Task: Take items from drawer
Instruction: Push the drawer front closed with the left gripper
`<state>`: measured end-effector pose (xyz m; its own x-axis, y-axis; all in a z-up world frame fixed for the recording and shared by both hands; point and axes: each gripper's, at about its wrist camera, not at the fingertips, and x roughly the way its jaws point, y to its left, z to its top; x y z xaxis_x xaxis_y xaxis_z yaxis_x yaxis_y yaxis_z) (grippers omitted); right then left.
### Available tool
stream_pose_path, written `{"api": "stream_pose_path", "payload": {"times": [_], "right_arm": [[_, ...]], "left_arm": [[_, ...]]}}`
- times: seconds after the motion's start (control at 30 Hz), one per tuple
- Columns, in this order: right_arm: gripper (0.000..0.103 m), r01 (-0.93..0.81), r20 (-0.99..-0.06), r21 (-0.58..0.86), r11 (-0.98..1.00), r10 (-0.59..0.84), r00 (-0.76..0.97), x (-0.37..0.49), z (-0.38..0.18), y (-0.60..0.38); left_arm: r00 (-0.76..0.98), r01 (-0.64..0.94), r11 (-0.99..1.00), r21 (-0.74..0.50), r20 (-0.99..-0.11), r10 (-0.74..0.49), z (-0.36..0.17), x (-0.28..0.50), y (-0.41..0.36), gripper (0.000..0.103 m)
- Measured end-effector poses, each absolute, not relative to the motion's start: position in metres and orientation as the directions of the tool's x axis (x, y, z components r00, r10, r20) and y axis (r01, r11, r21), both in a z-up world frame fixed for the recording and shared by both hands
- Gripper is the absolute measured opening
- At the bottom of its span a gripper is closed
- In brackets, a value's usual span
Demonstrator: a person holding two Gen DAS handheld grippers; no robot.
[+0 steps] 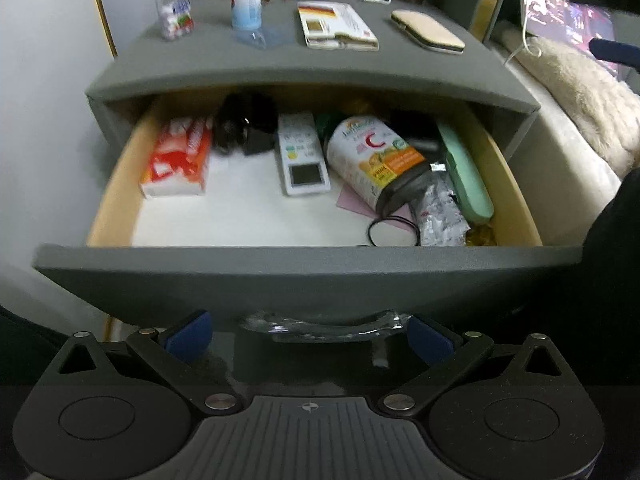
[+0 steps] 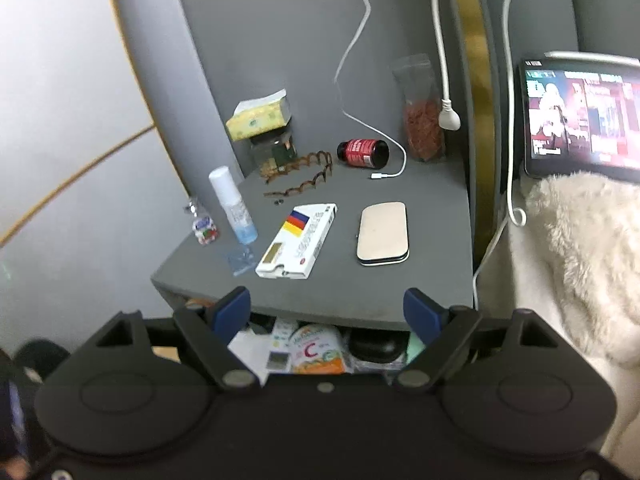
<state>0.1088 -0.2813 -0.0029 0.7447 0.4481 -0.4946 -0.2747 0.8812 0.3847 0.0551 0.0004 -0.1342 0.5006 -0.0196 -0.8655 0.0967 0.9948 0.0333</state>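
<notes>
Both grippers are hanging wide apart w/ nothing between: left gripper (image 1: 308, 334) before the open drawer (image 1: 304, 268), right gripper (image 2: 327, 310) above it. Better approaching the vitamin bottle (image 1: 376, 162) across its width. Only left view is showing the tissue pack (image 1: 178, 156); right view is showing the tablet (image 2: 580, 120).

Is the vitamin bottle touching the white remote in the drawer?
Touching. The left wrist view shows the vitamin bottle lying tilted with its side against the remote's right edge, no gap between them.
</notes>
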Motion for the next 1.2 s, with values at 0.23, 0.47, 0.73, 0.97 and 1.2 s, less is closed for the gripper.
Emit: {"api": "stream_pose_path", "payload": {"times": [0.23, 0.47, 0.73, 0.97, 1.2], "right_arm": [[0.083, -0.265, -0.458, 0.424, 0.866, 0.458, 0.762, 0.106, -0.004, -0.288], [0.083, -0.27, -0.443, 0.427, 0.863, 0.46, 0.769, 0.103, -0.003, -0.286], [0.083, -0.271, -0.421, 0.459, 0.846, 0.476, 0.772, 0.104, -0.003, -0.292], [0.083, -0.257, -0.398, 0.505, 0.824, 0.487, 0.778, 0.103, -0.005, -0.302], [0.083, -0.261, -0.396, 0.507, 0.821, 0.491, 0.776, 0.103, -0.005, -0.302]], "left_arm": [[0.53, 0.075, 0.997, 0.008, -0.848, -0.033, -0.145, 0.068, -0.011, 0.093], [0.555, 0.053, 0.999, -0.003, -0.831, -0.032, -0.147, 0.08, -0.015, 0.093], [0.589, 0.045, 0.998, 0.044, -0.808, 0.009, -0.143, 0.105, -0.022, 0.093], [0.625, 0.035, 0.995, 0.093, -0.779, 0.051, -0.139, 0.14, -0.033, 0.093], [0.648, 0.022, 0.994, 0.107, -0.759, 0.068, -0.139, 0.17, -0.039, 0.093]]}}
